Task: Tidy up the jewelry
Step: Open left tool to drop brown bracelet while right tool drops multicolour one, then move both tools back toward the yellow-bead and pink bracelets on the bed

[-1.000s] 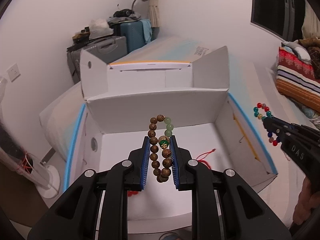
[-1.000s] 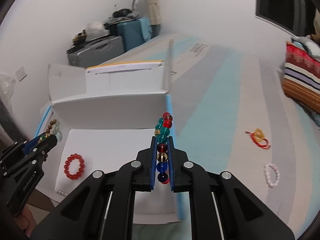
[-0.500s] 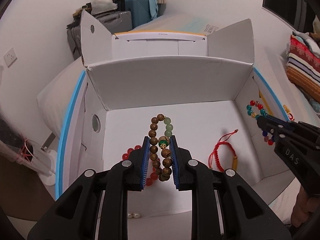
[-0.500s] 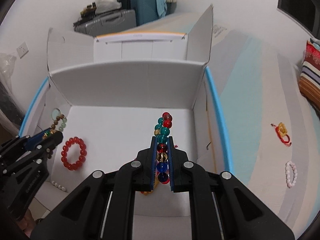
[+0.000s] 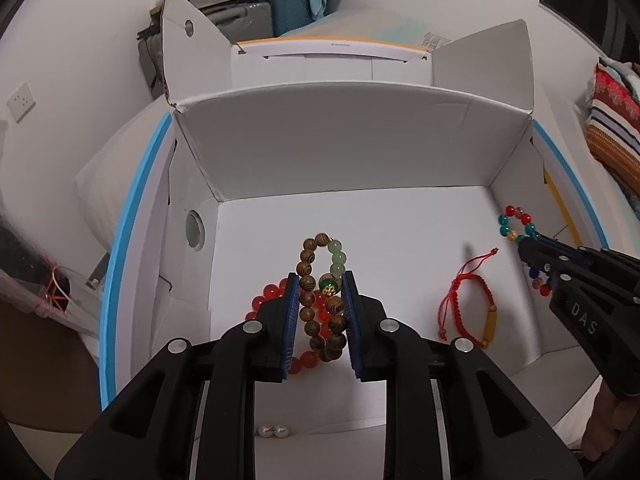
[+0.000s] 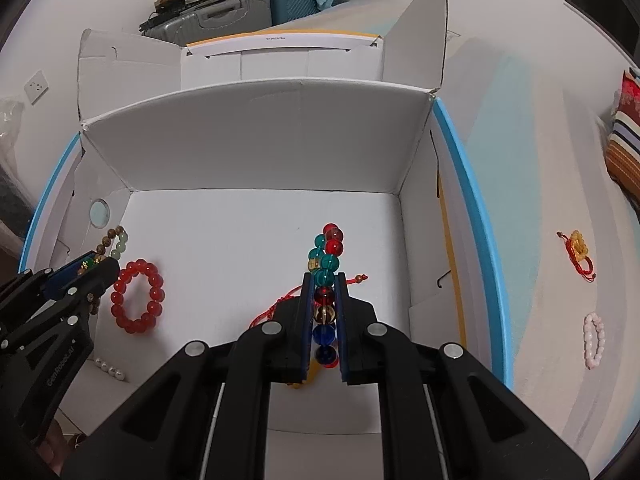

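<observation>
Both wrist views look steeply down into an open white cardboard box (image 5: 340, 148) whose flaps stand up at the top of each frame.

In the left wrist view, the left gripper (image 5: 320, 312) fills the lower centre. A wooden-bead bracelet (image 5: 316, 296), with a few pale green beads and 1 dark green bead marked in gold, hangs between its blue pads. The jaws have just been opening a little, and the pads no longer appear to press hard on the beads, though the bracelet has not dropped. Beneath it on the box floor lies a red bead bracelet (image 5: 276, 312). A red cord bracelet (image 5: 468, 304) lies at lower right, and 2 pearl earrings (image 5: 274, 431) sit at the bottom edge.

In the right wrist view, the right gripper (image 6: 325, 320) at lower centre is clamped tight on a multicoloured glass-bead bracelet (image 6: 326, 272) held over the right part of the box floor. Outside the box, at the right of the frame, a red and yellow charm bracelet (image 6: 580, 256) and a pink bead bracelet (image 6: 594, 338) lie on the striped bedding (image 6: 520, 200).

The step in hand looks like placing both bracelets in the box. Next, each gripper needs to spread wide enough for the beads to fall free, then lift clear; 2 pieces outside remain to collect.
</observation>
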Demonstrator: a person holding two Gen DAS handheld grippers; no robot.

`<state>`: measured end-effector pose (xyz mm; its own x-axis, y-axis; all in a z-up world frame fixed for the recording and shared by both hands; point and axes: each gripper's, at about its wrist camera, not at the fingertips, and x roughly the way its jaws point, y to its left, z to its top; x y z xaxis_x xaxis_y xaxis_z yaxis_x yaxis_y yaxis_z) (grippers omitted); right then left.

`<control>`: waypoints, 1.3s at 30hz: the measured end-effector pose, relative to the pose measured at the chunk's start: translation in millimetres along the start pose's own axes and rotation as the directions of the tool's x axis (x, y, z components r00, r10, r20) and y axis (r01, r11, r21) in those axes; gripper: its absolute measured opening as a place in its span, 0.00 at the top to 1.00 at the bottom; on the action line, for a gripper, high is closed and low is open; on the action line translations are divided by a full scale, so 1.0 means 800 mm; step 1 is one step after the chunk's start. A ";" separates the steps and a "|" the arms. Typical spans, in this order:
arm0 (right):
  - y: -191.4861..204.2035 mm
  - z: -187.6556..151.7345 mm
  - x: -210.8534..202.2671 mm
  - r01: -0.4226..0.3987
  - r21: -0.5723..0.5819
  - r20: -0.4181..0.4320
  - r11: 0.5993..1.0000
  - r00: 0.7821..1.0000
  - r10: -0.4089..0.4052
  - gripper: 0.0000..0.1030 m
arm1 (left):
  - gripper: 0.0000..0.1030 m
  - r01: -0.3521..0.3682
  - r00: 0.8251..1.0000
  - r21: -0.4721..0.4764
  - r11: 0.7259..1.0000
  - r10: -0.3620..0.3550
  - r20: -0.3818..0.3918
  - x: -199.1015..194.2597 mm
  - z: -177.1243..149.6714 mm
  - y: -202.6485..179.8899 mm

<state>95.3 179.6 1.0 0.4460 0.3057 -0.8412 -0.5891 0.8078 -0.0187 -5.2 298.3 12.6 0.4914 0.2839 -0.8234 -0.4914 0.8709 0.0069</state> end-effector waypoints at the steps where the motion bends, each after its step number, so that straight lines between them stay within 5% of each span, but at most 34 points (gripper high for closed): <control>1: 0.001 0.000 0.000 0.001 0.001 0.002 1.000 1.000 -0.001 0.90 | 0.78 0.002 1.000 -0.002 1.000 -0.002 0.001 -0.001 0.000 0.000; 5: 0.000 0.001 -0.002 0.002 0.010 0.004 1.000 1.000 -0.002 0.82 | 0.71 0.010 1.000 -0.001 1.000 -0.010 0.009 -0.003 0.000 -0.001; 7: 0.001 0.001 -0.004 0.004 0.009 0.011 1.000 1.000 -0.005 0.75 | 0.40 0.006 1.000 0.002 1.000 -0.006 0.027 -0.008 0.000 -0.003; 16: -0.004 -0.001 -0.034 0.029 0.024 0.095 0.999 0.995 -0.032 0.30 | 0.12 -0.024 0.994 -0.032 0.999 0.027 0.103 -0.032 0.007 0.001; 23: -0.024 -0.004 -0.062 0.065 0.041 0.157 0.997 0.985 -0.071 0.12 | 0.06 -0.023 0.988 -0.023 0.999 0.026 0.153 -0.053 0.009 -0.012; 39: -0.111 -0.030 -0.125 0.111 0.131 0.220 0.985 0.966 -0.138 0.07 | 0.06 0.032 0.977 0.034 0.999 -0.039 0.211 -0.094 0.010 -0.088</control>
<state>87.2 65.0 74.0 0.6603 0.2949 -0.6907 -0.4425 0.8959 -0.0405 -1.6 218.5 78.5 0.6507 0.3280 -0.6849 -0.4505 0.8928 -0.0004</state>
